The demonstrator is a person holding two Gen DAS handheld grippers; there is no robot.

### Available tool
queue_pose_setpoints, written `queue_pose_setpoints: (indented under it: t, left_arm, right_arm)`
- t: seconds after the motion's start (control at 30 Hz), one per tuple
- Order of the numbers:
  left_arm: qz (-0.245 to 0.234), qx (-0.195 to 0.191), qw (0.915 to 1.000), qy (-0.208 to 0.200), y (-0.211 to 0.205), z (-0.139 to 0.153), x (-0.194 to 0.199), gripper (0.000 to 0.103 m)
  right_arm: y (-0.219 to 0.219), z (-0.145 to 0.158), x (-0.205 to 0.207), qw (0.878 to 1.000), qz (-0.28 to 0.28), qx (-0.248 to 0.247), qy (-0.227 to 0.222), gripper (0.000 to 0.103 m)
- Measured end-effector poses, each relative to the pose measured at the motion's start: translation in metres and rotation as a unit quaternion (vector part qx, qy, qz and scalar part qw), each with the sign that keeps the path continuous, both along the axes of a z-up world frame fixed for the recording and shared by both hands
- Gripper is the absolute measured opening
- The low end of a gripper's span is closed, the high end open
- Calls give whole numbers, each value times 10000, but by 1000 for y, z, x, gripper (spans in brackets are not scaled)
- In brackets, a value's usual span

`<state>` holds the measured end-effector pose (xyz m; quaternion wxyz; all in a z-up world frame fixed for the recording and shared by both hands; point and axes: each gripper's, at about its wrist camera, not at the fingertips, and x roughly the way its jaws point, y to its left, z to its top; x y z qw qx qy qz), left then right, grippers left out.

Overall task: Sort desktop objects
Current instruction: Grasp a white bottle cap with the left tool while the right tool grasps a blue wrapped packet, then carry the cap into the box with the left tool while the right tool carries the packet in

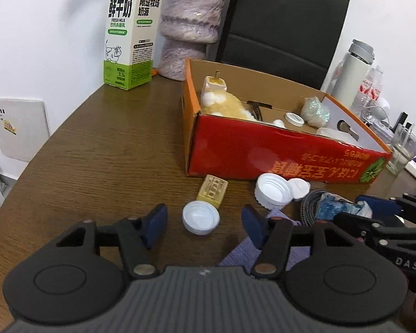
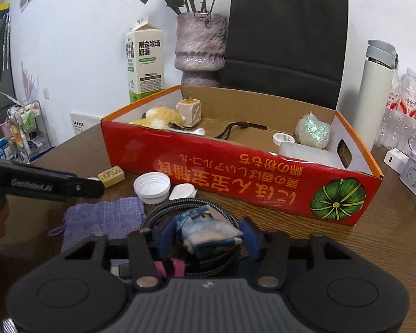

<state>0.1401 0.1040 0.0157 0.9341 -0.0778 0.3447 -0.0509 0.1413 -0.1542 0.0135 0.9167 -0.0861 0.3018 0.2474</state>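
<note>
A white wall (image 2: 77, 55) rose behind the brown wood-grain table (image 1: 97, 152). At nine o'clock a wire shelf rack (image 2: 27, 130) stood crowded with small items; at twelve, a black chair back (image 2: 285, 41).

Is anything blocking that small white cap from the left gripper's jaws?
Nothing visible. The small white cap lies on bare wood between the left gripper jaws, which stand apart from it; the yellow block sits just beyond.
</note>
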Motion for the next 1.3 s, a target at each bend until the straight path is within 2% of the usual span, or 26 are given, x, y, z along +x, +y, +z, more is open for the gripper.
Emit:
queue_pose_setpoints:
  t: [0.1,0.13,0.17,0.2,0.37,0.43,0.53,0.6,0.7,0.8,0.9,0.97,1.03,1.2,1.3]
  left_arm:
    - [4,53,10000,-73,0,-2,0,48]
    - [13,64,9999,-87,0,-2,0,44]
    - [-5,70,9999,-97,0,-2,0,35]
    - [-40,91,9999,-108,0,-3,-1,30]
    - [-54,105,9998,-134,-3,-3,-8,29]
    - [-28,40,10000,-49,-3,-1,-11,29]
    - [109,-78,9998,-174,-3,12,-27,29]
    - [269,-238,9989,-304,-3,27,-47,29]
    - [263,-447,9968,-606,-10,45,-86,29]
    - [317,-408,9963,-682,-22,54,-116,29]
    - [406,-205,9965,-698,-35,56,-142,29]
    - [364,-150,9964,-756,-44,55,-157,29]
    - [124,-132,9971,-746,-57,53,-174,29]
    - [-220,-195,9972,-687,-81,51,-203,29]
    - [-261,-189,9974,-651,-89,49,-212,29]
  right_arm:
    - [2,-1,-2,10000,5,-75,-34,40]
    - [3,-1,-3,10000,-3,-82,-48,35]
    - [2,-1,-3,10000,0,-46,-40,30]
    - [1,-1,-3,10000,15,8,-6,29]
    - [-1,3,-8,9999,-32,133,-68,20]
    - [-3,11,-15,9996,-37,239,-177,20]
    - [-8,25,-30,9985,-97,346,-401,19]
    - [-14,36,-44,9974,-137,432,-553,19]
    - [-23,50,-71,9955,-179,557,-747,19]
    - [-33,58,-100,9937,-203,691,-855,19]
    - [-43,58,-128,9923,-320,822,-874,19]
    - [-52,56,-146,9910,-433,960,-832,19]
    - [-60,53,-163,9900,-484,1102,-729,19]
    - [-69,46,-201,9904,-528,1031,-749,18]
    - [-79,46,-213,9899,-618,1075,-689,18]
